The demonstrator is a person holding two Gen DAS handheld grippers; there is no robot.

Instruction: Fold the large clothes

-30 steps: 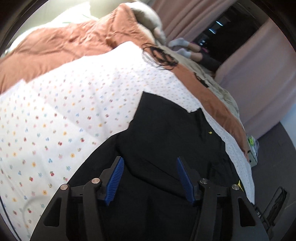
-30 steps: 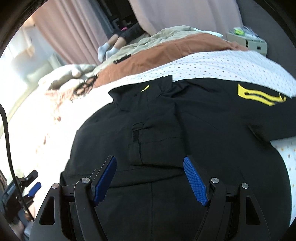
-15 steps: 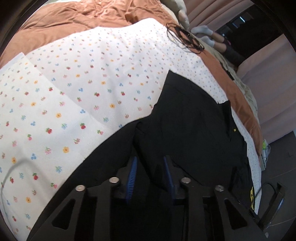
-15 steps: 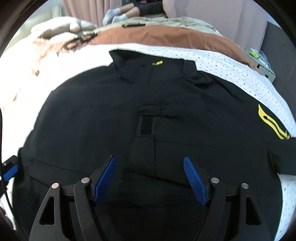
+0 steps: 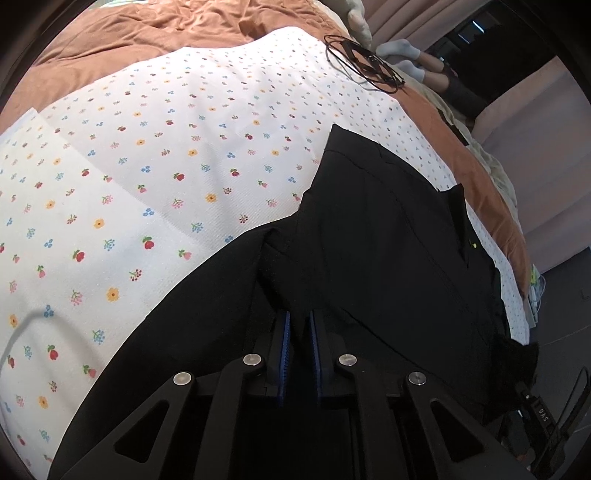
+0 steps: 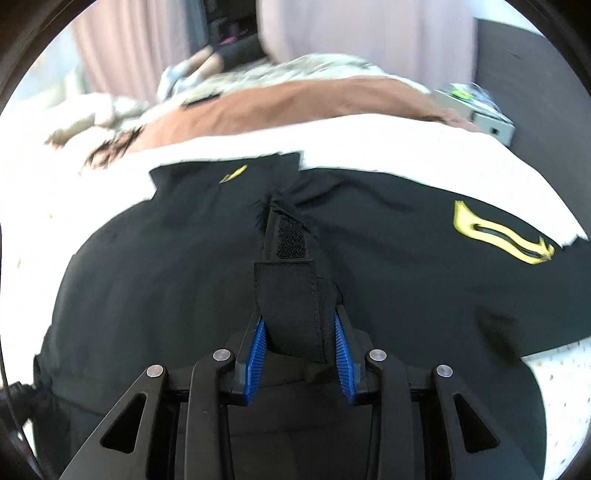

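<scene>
Lying flat on the white flower-printed bed cover [image 5: 155, 177], the large black fabric jacket with yellow logo marks [image 5: 388, 251] spreads away from both grippers, collar at the far end, so its long axis runs roughly straight ahead of each camera.

Left gripper [image 5: 298, 332]: blue ribbed pads nearly together, pinching a raised ridge of black cloth at the jacket's left edge, where a sleeve fold meets the body. Cloth sits between the pads and tents up slightly above them.

Right gripper [image 6: 298, 336]: jaws part-closed around a stiff black cuff tab with a hook-and-loop strip [image 6: 290, 273]. The tab fills the gap and appears to touch both pads; I judge this a grip, though the frame is motion-blurred.

Key relation: both holds lie at the near end of the garment, left at the side edge, right nearer the midline. Judgement: the next fold carries cloth forward or across, toward the collar.

View differences: the left wrist view shows the bare cover beside the jacket, free space for laying out, and a brown blanket [image 5: 166, 33] beyond. The right wrist view alone shows the large yellow wave-shaped logo [image 6: 502, 236] on the right-hand sleeve, and the cuff tab.
</scene>
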